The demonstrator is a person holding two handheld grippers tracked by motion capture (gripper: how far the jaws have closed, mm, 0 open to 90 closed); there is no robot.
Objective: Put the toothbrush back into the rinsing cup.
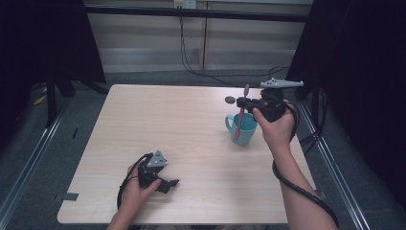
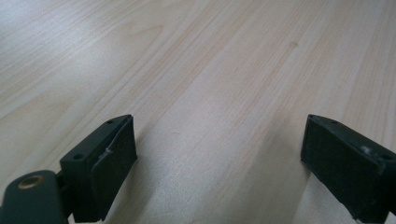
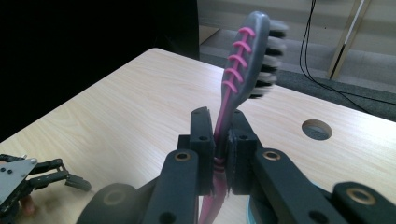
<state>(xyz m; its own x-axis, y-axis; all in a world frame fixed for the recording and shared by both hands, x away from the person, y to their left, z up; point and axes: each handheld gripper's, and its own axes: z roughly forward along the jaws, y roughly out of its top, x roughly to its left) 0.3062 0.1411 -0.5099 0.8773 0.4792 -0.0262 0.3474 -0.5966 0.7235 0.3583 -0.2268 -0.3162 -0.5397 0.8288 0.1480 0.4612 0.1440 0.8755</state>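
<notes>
A pink and grey toothbrush stands nearly upright, its lower end down inside a teal mug on the right side of the table. My right gripper, held above the mug's far rim, is shut on the toothbrush at its neck, bristle head up. In the right gripper view the two black pads pinch the pink handle. My left gripper rests low at the table's front left, open, with bare wood between its fingers.
The light wooden table has a round cable hole behind the mug. Black cables hang at the back wall and trail from both grippers. Metal floor rails run along both sides of the table.
</notes>
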